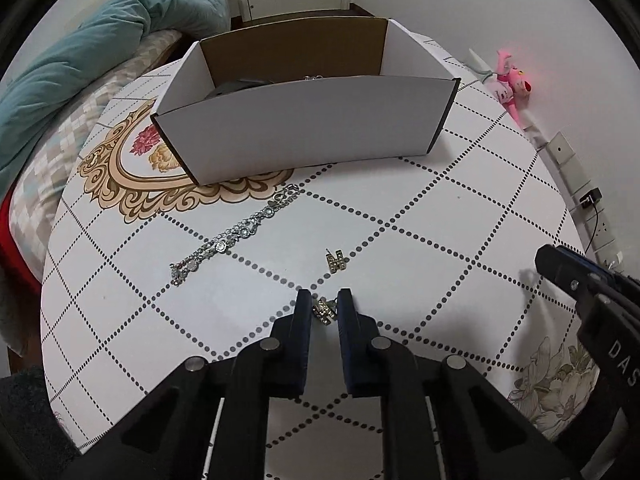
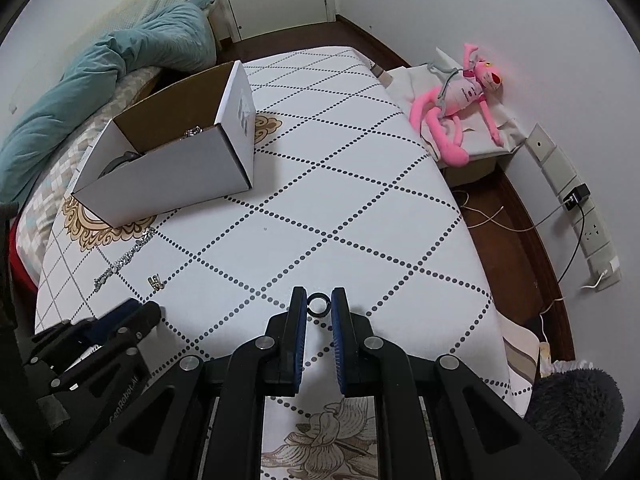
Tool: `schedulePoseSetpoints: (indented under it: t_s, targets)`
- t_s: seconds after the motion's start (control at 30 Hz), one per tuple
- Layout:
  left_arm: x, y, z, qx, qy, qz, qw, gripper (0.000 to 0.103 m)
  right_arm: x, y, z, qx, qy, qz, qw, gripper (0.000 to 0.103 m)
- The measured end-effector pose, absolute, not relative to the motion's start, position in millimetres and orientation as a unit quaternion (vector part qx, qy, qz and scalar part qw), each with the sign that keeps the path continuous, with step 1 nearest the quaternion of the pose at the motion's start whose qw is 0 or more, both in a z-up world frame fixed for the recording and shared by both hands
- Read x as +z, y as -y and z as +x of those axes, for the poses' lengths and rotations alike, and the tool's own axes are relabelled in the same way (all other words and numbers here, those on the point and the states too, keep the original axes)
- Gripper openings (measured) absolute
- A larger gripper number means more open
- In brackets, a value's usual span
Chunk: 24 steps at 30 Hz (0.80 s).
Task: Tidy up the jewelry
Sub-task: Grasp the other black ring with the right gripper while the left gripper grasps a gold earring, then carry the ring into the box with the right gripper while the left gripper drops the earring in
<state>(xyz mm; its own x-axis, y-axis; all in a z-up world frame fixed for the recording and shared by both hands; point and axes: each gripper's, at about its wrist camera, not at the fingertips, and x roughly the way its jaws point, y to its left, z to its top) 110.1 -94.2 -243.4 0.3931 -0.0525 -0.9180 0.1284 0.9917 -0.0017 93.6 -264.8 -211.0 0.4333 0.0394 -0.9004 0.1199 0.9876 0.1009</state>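
Left gripper [image 1: 325,304] low over the table [image 1: 440,216], a small gold letter charm [image 1: 324,310] between its fingertips.

A second letter charm [image 1: 335,260] lies just beyond; a silver chain bracelet [image 1: 236,232] runs slantwise toward the white cardboard box [image 1: 304,120] near the table's far edge. The right gripper [image 1: 580,280] pokes in by the right edge.

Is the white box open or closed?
Open. The white box has no lid over it, and both views show its brown inside, with a silvery piece and something dark lying in it.
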Motion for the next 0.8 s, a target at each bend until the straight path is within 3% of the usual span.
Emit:
schedulePoseSetpoints:
  t_s: [0.3,0.8]
  targets:
    - [-228.8,88.5,107.5,-0.071,-0.546,0.006,0.835,0.005,-193.5,263.0,93.2,-0.014,-0.517,0.086,0.852,0.013]
    - [-130.3,40.6,171.9,-0.086,-0.496,-0.072,0.861,0.005,-124.4,247.2,152.9,0.057,-0.467,0.131,0.873,0.013]
